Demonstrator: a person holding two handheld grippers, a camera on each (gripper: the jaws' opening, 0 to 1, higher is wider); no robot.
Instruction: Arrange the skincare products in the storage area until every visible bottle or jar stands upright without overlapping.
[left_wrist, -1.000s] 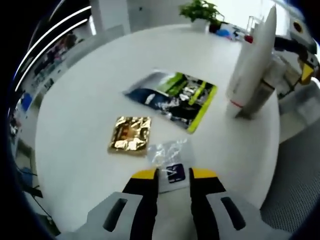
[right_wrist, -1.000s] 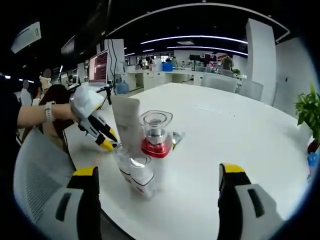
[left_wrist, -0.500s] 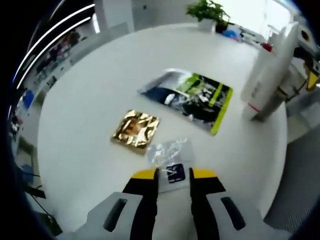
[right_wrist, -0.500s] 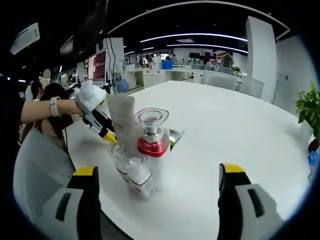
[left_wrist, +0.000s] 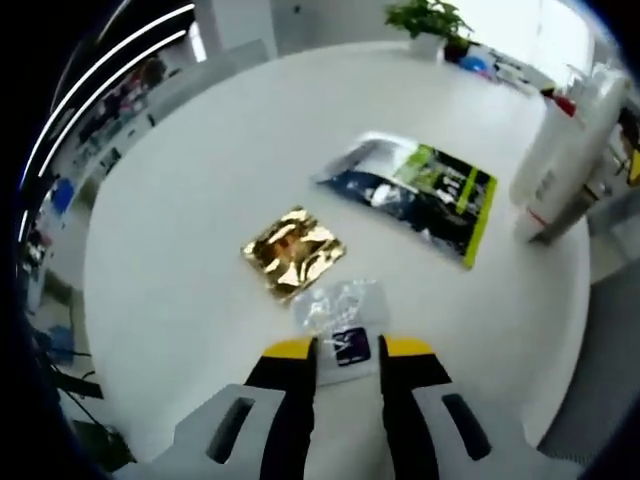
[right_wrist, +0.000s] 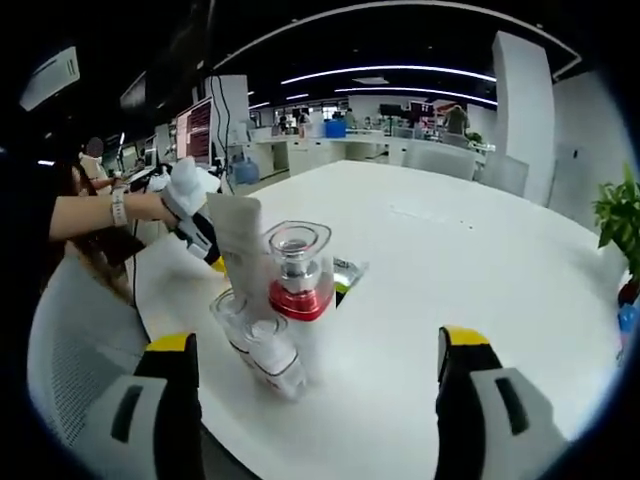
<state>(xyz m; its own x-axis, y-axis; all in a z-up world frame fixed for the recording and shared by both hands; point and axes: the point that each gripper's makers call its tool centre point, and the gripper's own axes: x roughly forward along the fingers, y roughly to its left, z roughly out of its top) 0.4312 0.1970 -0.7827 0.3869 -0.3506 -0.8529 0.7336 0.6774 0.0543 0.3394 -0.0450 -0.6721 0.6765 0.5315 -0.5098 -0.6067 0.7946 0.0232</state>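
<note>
My left gripper (left_wrist: 348, 347) is shut on the edge of a clear sachet with a dark label (left_wrist: 339, 312), held just above the white table (left_wrist: 170, 200). Beyond it lie a gold foil sachet (left_wrist: 295, 251) and a blue and green packet (left_wrist: 418, 187). A white tube (left_wrist: 562, 150) stands upright at the right. In the right gripper view my right gripper (right_wrist: 320, 342) is wide open with nothing in it. Ahead stand the white tube (right_wrist: 238, 247) and a clear jar with a red band (right_wrist: 298, 268). Two small clear bottles (right_wrist: 262, 338) lean in front. The left gripper (right_wrist: 193, 222) shows behind the tube.
A potted plant (left_wrist: 430, 16) stands at the table's far edge. A grey mesh chair (right_wrist: 70, 330) is by the near table edge, and a person's hand (right_wrist: 120, 208) reaches in from the left. Office desks and screens fill the background.
The left gripper has carried the clear sachet leftward, so the packets and tube slid right in its view. In the right gripper view it now sits closer behind the tube. The right gripper stayed put.
</note>
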